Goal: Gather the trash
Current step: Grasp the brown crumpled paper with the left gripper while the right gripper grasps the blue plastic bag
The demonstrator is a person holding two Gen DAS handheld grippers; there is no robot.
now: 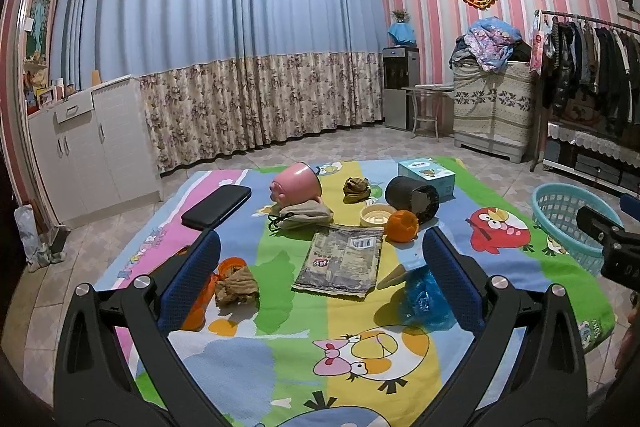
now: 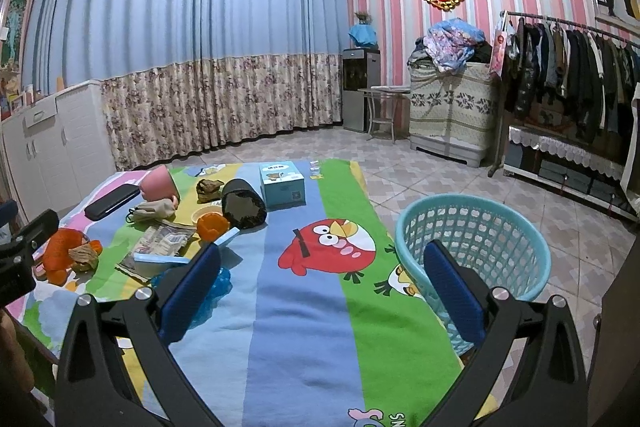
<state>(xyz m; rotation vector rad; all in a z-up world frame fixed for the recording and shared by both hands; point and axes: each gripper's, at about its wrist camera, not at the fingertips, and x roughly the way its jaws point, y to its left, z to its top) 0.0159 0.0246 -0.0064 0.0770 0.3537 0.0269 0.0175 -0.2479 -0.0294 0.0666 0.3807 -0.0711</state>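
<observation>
Trash lies on a cartoon-print mat (image 1: 280, 359): a flat grey wrapper (image 1: 340, 263), a crumpled brown paper wad (image 1: 236, 287) on orange peel (image 1: 200, 303), a blue plastic bag (image 1: 426, 299), another orange peel (image 1: 402, 225) and a brown wad (image 1: 357, 189). A turquoise basket (image 2: 476, 239) stands on the floor at the mat's right edge. My left gripper (image 1: 320, 267) is open and empty above the wrapper. My right gripper (image 2: 322, 281) is open and empty, its right finger in front of the basket.
On the mat also lie a tipped pink bucket (image 1: 298, 183), a black cylinder (image 1: 412, 197), a tissue box (image 1: 426, 173), a black case (image 1: 216, 207), a small bowl (image 1: 374, 215) and a beige pouch (image 1: 304, 217). White cabinets (image 1: 92, 147) stand left, a clothes rack (image 2: 568, 75) right.
</observation>
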